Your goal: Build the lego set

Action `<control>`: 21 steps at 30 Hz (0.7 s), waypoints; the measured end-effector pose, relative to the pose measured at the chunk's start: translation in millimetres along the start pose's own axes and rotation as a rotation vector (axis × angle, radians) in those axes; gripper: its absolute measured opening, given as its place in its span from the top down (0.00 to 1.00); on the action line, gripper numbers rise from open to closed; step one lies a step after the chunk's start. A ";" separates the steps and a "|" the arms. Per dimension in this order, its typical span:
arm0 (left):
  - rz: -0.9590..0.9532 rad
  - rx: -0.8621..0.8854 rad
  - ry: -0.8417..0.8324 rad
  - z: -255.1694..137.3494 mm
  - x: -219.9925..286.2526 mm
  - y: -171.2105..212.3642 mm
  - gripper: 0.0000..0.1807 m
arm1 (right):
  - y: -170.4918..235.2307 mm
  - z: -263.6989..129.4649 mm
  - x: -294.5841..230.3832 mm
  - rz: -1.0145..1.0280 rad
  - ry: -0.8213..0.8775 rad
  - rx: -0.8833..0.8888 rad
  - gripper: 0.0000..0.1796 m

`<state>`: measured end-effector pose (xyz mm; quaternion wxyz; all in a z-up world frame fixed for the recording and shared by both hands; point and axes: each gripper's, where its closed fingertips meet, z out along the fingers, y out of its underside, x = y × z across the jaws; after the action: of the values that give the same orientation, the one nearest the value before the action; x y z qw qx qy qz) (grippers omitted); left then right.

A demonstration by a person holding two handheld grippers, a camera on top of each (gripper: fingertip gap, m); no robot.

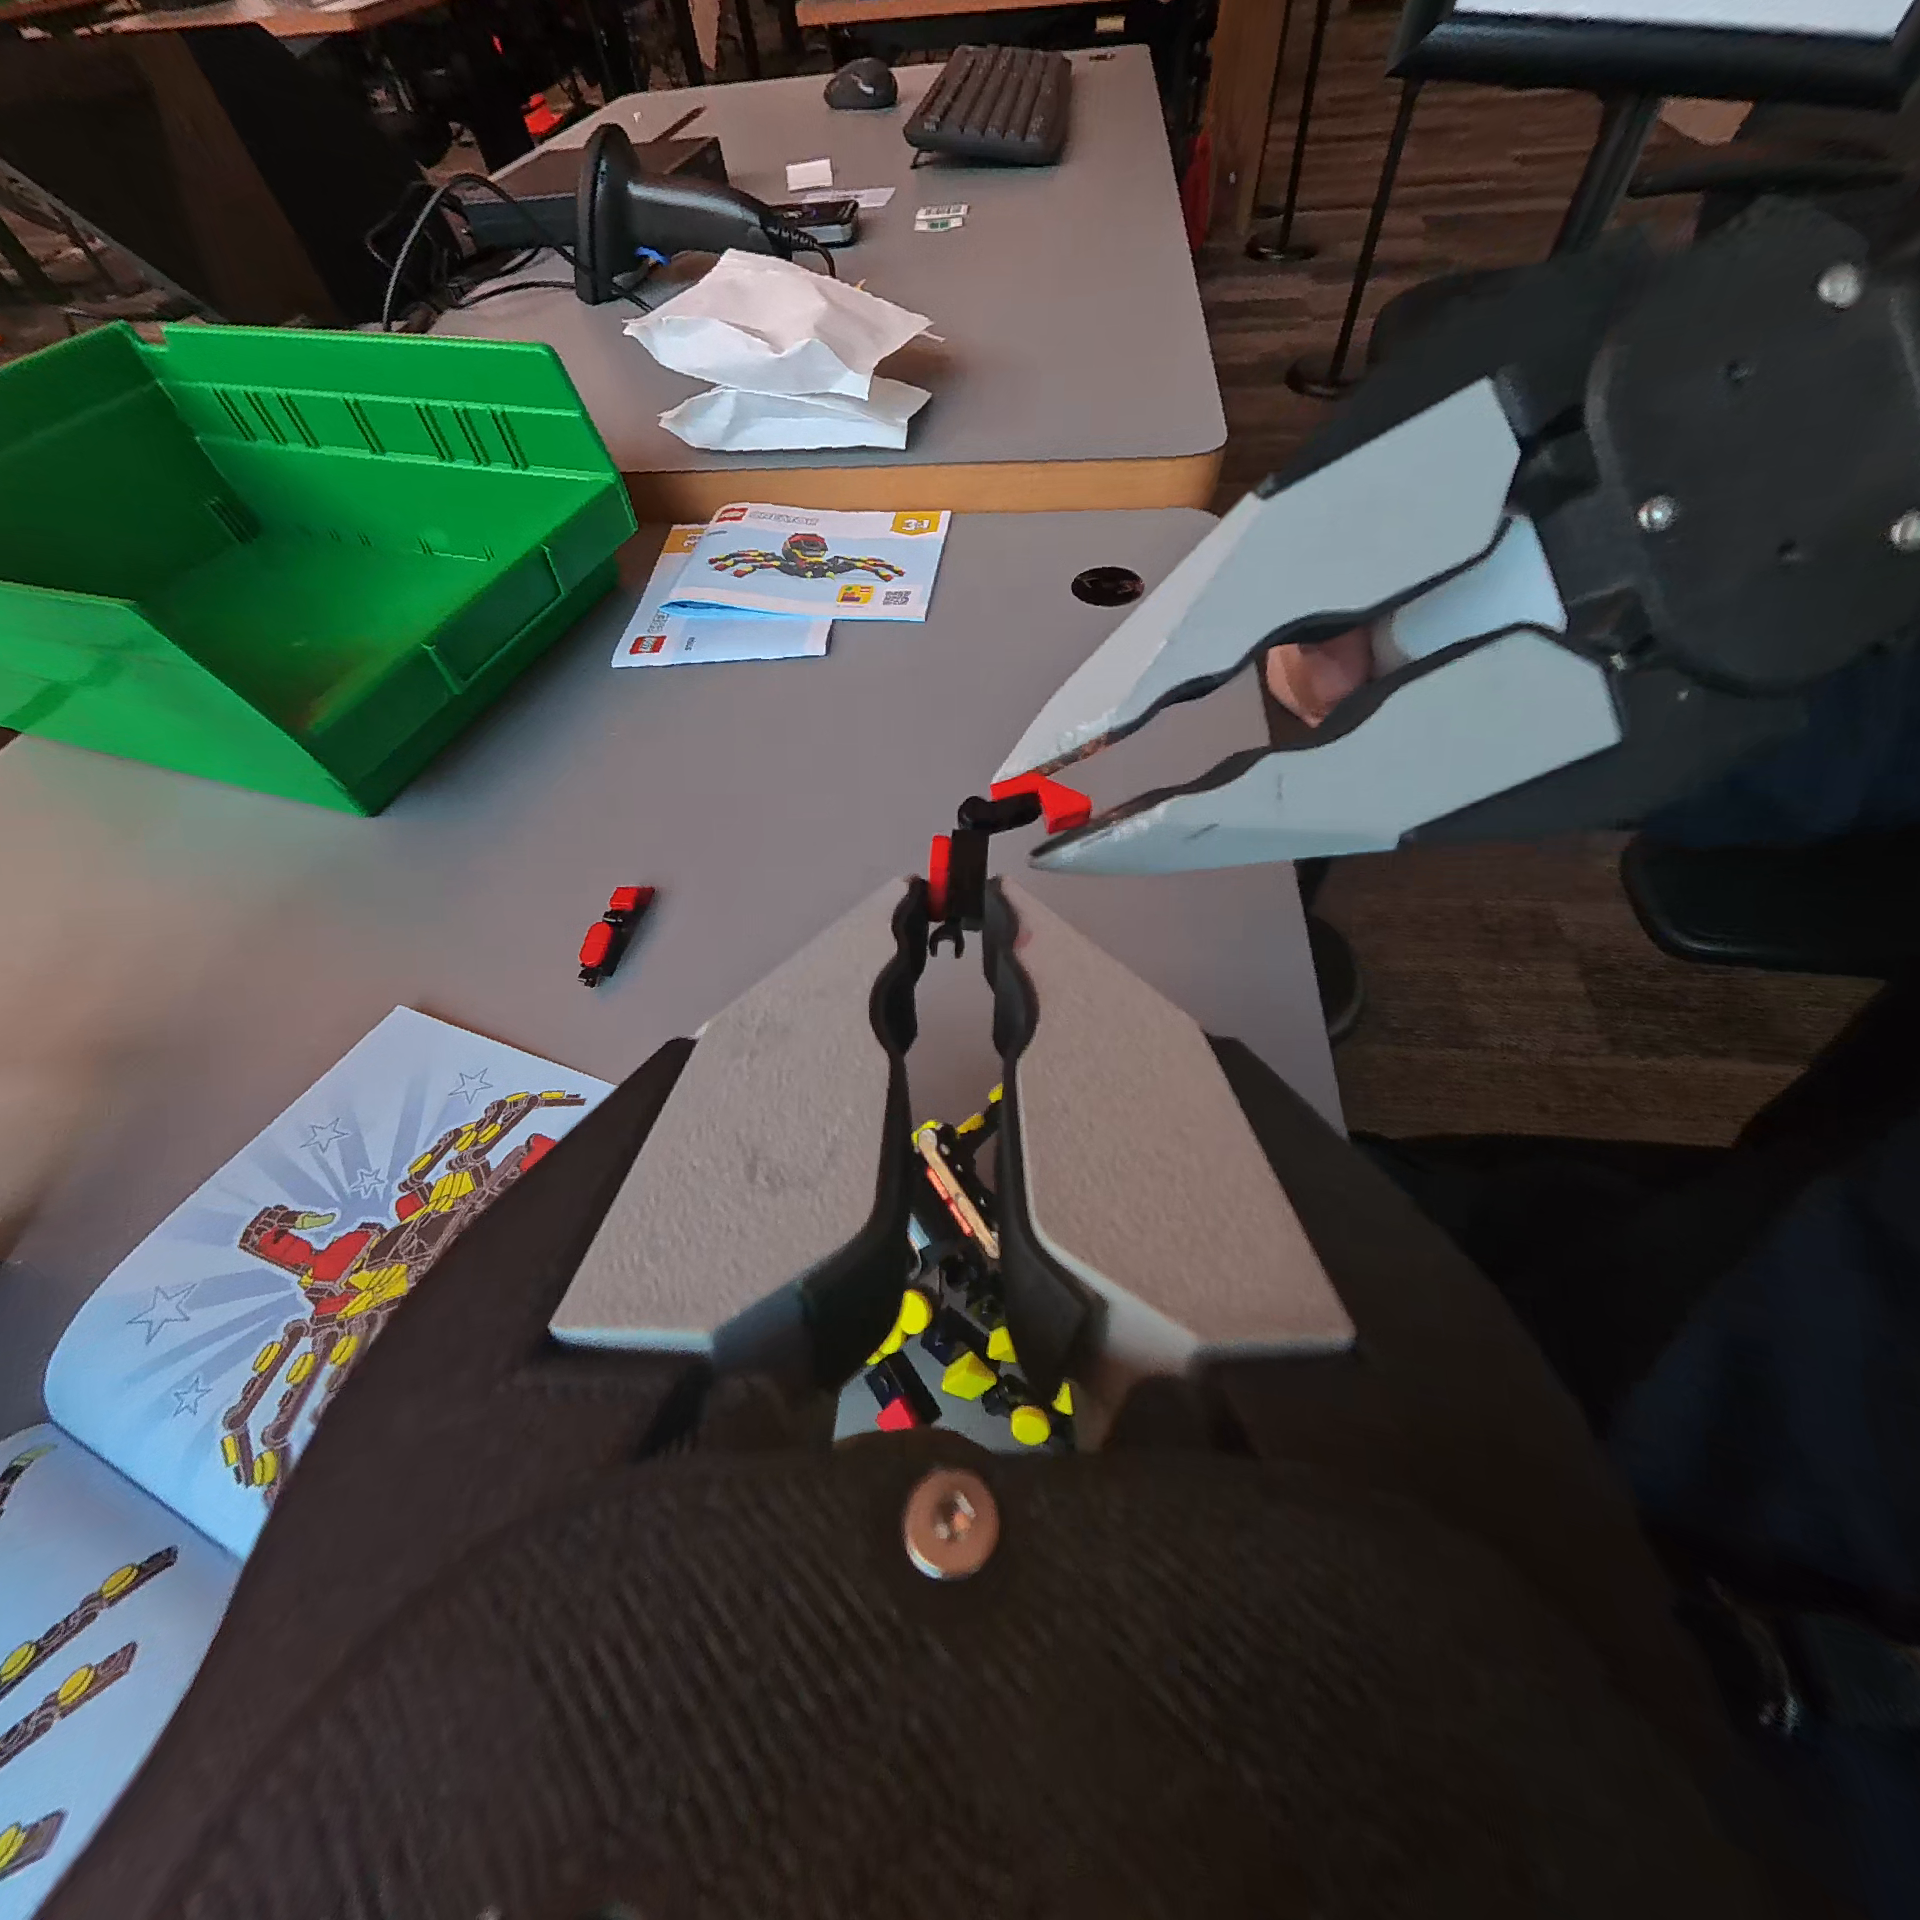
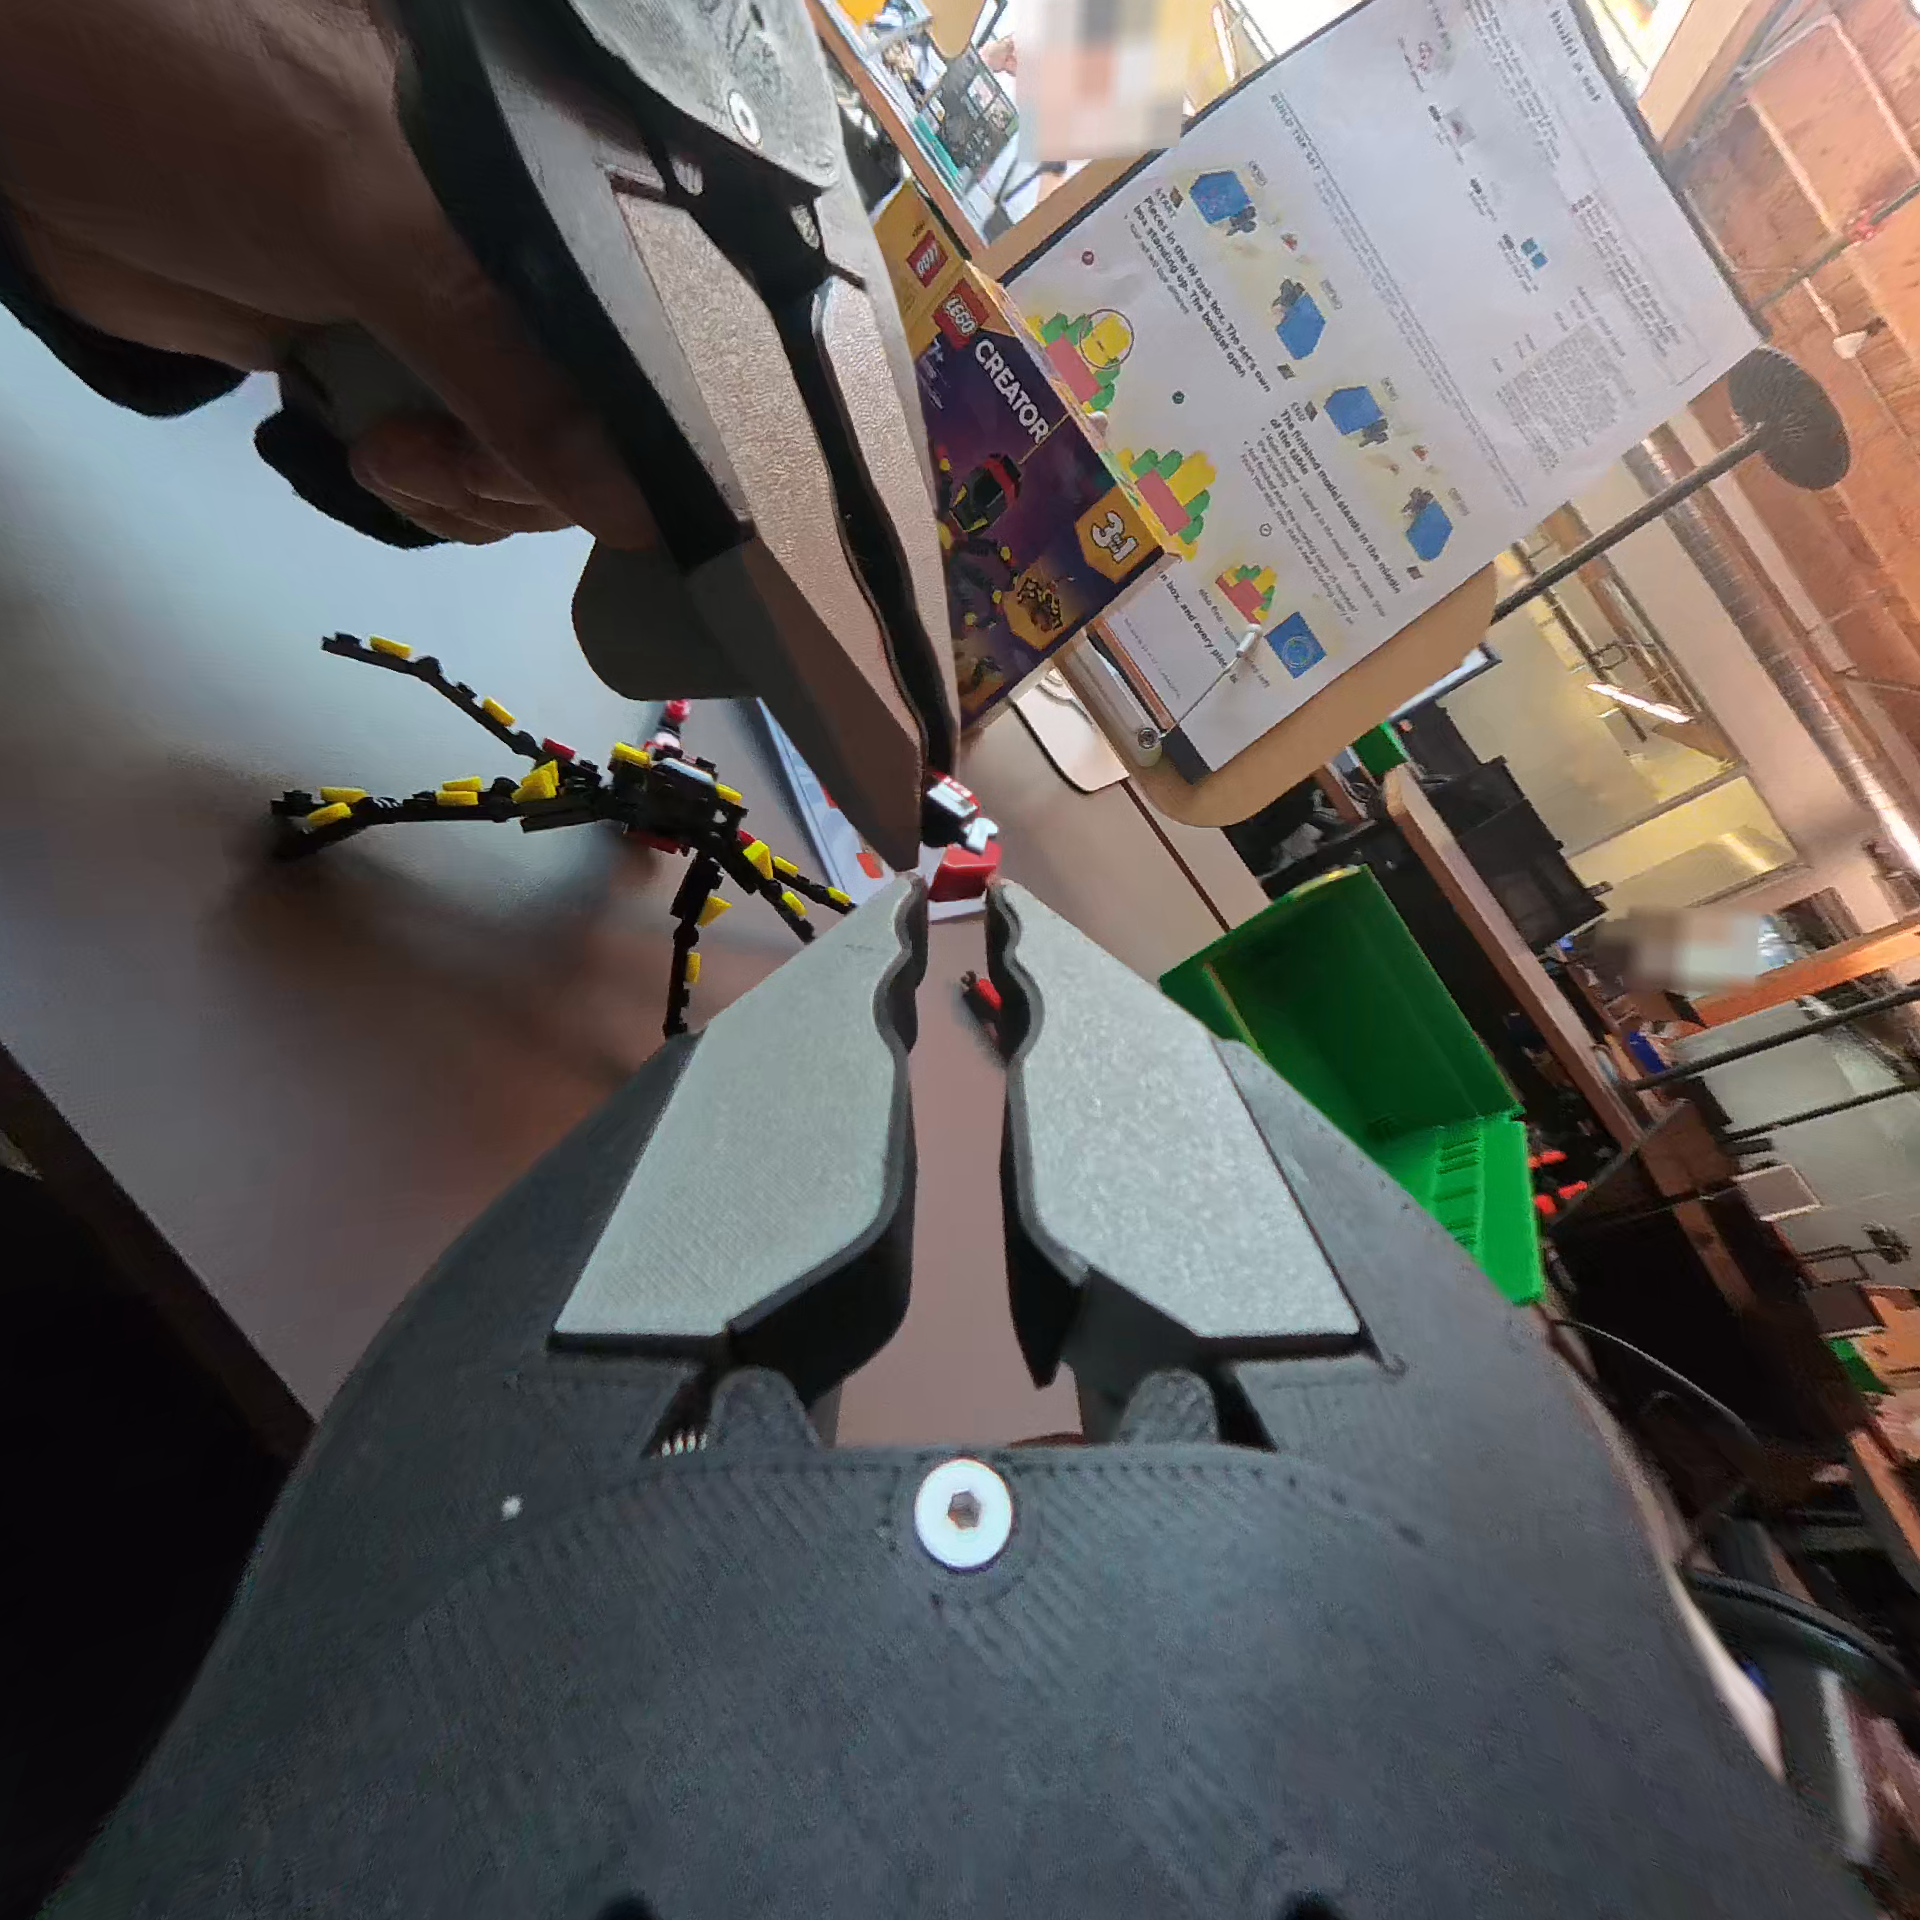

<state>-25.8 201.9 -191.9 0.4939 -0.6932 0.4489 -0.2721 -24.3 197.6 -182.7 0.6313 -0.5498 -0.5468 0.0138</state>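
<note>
My left gripper [image 1: 952, 902] is shut on a small black-and-red lego piece [image 1: 956, 878] and holds it above the grey table [image 1: 468, 831]. My right gripper [image 1: 1023, 821] comes in from the right, shut on a red piece [image 1: 1055, 800] that touches the top of the black-and-red piece. In the right wrist view my right gripper [image 2: 956, 906] holds the red piece [image 2: 961, 871], and the left gripper [image 2: 920, 821] reaches down from the upper left. The black-and-yellow spider model [image 2: 644, 795] stands on the table and shows between my left fingers [image 1: 961, 1247].
A loose red-and-black segment [image 1: 613, 932] lies on the table. A green bin [image 1: 312, 582] stands at the left, closed booklets [image 1: 800, 582] behind, an open booklet [image 1: 312, 1247] near left. The lego box [image 2: 1018, 488] stands by a printed sheet [image 2: 1351, 364]. The table edge [image 1: 1314, 935] is right. Only a small space, under 4 cm, lies between the two pairs of fingers.
</note>
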 end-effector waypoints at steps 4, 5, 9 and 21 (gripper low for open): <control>0.071 -0.045 -0.018 1.1 -0.9 5.5 0.96 | -5.1 -4.0 0.7 0.173 -0.113 0.066 0.90; 0.082 -0.058 -0.013 1.3 -0.2 7.3 0.96 | -6.0 -5.7 1.8 0.228 -0.147 0.080 0.89; 0.180 -0.058 0.031 1.1 10.6 6.3 0.96 | -5.3 -8.9 -0.2 0.428 -0.339 0.107 0.87; 0.291 -0.102 0.027 4.5 16.6 10.9 0.90 | 4.0 -5.1 -14.9 0.662 -0.586 0.097 0.96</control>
<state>-18.4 187.9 -204.7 0.4861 -0.6416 0.5643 -0.1836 -24.3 186.5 -194.6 0.4363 -0.6379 -0.4959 0.3960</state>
